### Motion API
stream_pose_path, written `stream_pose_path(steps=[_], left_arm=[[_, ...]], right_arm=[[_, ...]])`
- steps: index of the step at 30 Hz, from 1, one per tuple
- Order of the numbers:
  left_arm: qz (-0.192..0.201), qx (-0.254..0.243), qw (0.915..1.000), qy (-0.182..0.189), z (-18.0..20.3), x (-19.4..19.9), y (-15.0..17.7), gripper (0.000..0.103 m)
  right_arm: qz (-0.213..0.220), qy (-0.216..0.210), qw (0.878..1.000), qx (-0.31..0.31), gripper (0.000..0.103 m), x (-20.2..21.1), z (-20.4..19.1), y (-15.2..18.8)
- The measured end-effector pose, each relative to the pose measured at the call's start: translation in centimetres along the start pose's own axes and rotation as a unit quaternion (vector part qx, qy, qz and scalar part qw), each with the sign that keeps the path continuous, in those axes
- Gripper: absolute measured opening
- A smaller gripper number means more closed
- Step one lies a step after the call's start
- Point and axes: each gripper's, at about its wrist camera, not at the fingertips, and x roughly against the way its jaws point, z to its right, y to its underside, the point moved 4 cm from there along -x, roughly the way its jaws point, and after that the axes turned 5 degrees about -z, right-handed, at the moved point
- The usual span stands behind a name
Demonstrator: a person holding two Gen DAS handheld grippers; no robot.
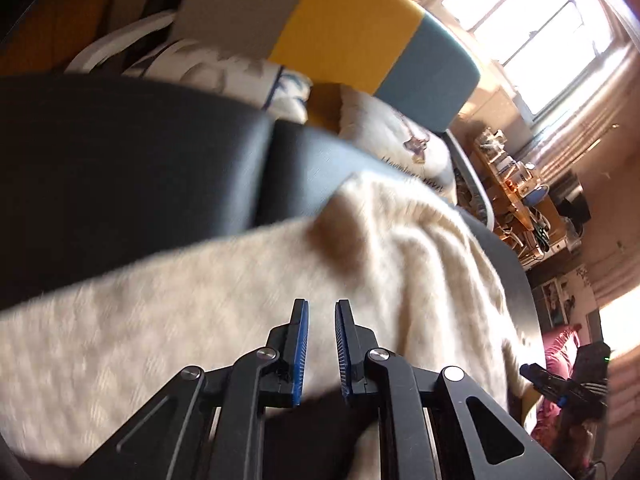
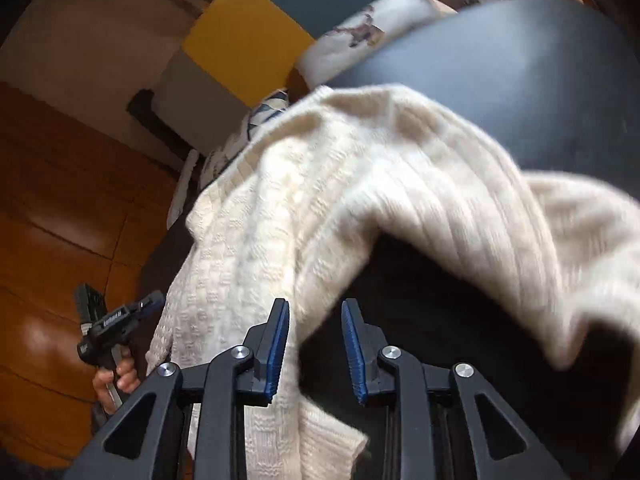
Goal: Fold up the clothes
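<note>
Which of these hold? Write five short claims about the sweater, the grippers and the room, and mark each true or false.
1. The sweater is cream knit. True.
2. It lies on a white table. False: it lies on a dark padded surface.
3. The left gripper has its fingers apart with nothing between them. True: the gap shows only sweater and dark surface lying beyond it.
4. The right gripper is shut. False: its fingers stand apart, with a sweater edge passing the left finger; nothing is clamped.
5. A yellow panel shows behind the pillows. True.
</note>
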Motion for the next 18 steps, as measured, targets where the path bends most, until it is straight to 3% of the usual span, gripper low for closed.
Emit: stream_pose_path(steps=[5,8,10,12,14,16,17,18], left_arm=[[-0.001,0.073,0.9972,-0.016,-4.7,1.9,4.6,0.014],[0.015,0.084,0.9959,-0.03,-6.3,3.2,5.3,0.014],[0.023,0.086,0.9952,-0.039,-7.1,3.9,5.5,0.015],[0.026,0.081,0.9949,-0.053,-7.7,4.1,5.1,0.018],[0.027,0.066,0.9941,-0.082,-8.1,3.9,4.7,0.018],[0.025,0.039,0.9919,-0.118,-8.2,3.5,4.2,0.018],[0.021,0.022,0.9898,-0.14,-8.2,3.1,4.0,0.018],[0.015,0.004,0.9867,-0.162,-8.1,2.6,3.8,0.018]], right_arm=[[0.015,-0.018,0.997,-0.068,0.03,-2.9,1.0,0.2],[0.031,-0.047,0.993,-0.101,0.03,-4.1,1.0,-0.6],[0.033,-0.044,0.991,-0.119,0.03,-4.6,1.4,-1.1],[0.035,-0.025,0.993,-0.107,0.015,-5.3,1.1,-1.2],[0.039,0.022,0.997,-0.069,0.013,-5.2,0.2,-1.2],[0.03,0.111,0.993,0.019,0.012,-5.0,-1.9,-1.4],[0.028,0.167,0.982,0.08,0.01,-4.7,-3.4,-1.5],[0.031,0.227,0.963,0.141,0.006,-4.2,-4.7,-1.4]])
